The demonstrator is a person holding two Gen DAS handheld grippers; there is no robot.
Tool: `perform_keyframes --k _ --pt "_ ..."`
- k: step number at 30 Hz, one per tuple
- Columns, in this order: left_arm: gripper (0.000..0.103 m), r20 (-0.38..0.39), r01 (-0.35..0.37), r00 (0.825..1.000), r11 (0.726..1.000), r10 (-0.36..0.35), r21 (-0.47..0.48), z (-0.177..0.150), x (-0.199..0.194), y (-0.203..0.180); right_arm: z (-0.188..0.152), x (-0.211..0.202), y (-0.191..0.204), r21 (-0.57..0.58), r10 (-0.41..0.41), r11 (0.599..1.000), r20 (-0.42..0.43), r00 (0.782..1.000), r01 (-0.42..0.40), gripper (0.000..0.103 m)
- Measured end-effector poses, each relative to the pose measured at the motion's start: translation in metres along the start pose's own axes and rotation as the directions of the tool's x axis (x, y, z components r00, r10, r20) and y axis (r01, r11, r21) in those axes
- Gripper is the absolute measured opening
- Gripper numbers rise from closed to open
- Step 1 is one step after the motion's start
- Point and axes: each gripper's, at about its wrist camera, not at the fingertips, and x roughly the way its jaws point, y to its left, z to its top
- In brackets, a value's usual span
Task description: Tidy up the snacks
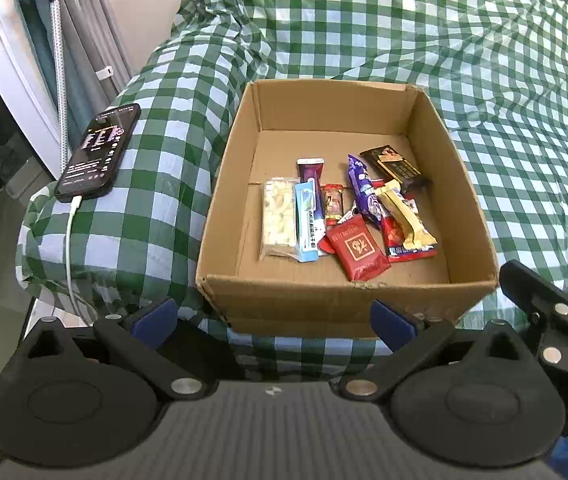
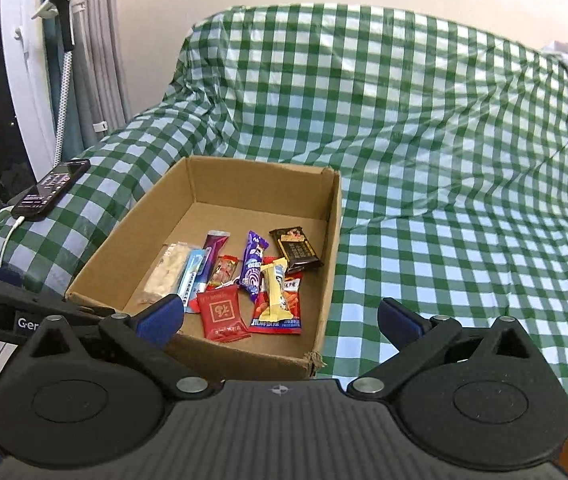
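Observation:
An open cardboard box point(image 1: 471, 184) sits on a green-checked cloth; it also shows in the right wrist view point(image 2: 333, 240). Inside lie several wrapped snacks: a red packet point(image 1: 357, 250) point(image 2: 220, 316), a purple bar point(image 1: 363, 190) point(image 2: 254, 266), a black bar point(image 1: 397, 168) point(image 2: 295, 250), a yellow bar point(image 1: 403, 216) point(image 2: 274, 292) and a clear nougat pack point(image 1: 280, 216) point(image 2: 166, 270). My left gripper point(image 1: 274, 320) is open and empty in front of the box's near wall. My right gripper point(image 2: 282, 318) is open and empty over the box's near right corner.
A black phone point(image 1: 98, 152) point(image 2: 50, 188) on a white cable point(image 1: 70, 248) lies on the cloth left of the box. The right gripper's body point(image 1: 551, 312) shows at the right edge. Curtains and a white frame point(image 1: 8, 60) stand at the left.

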Motion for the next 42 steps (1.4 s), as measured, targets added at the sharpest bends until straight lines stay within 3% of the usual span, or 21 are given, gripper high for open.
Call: perform_keyframes --k 6,12,18,42 --pt "0.103 0.03 -0.066 0.997 0.997 0.064 0.045 -0.009 -0.01 -0.006 -0.004 -0.015 0.002 -0.007 -0.015 1.0 0.028 0.999 0.015 0.102" --pt "0.103 0.008 -0.013 1.0 1.0 0.013 0.01 -0.011 -0.012 0.0 -0.005 -0.022 0.003 -0.014 -0.016 1.0 0.044 0.999 0.017 0.102" --pt "0.103 0.035 0.012 0.999 1.0 -0.012 -0.012 -0.012 -0.018 0.003 -0.006 -0.026 0.002 -0.014 -0.016 1.0 0.05 0.999 0.016 0.102" --pt "0.103 0.04 0.005 0.999 0.999 -0.004 -0.033 -0.012 -0.021 0.005 -0.006 -0.03 0.003 -0.024 -0.003 1.0 0.06 0.998 0.004 0.102"
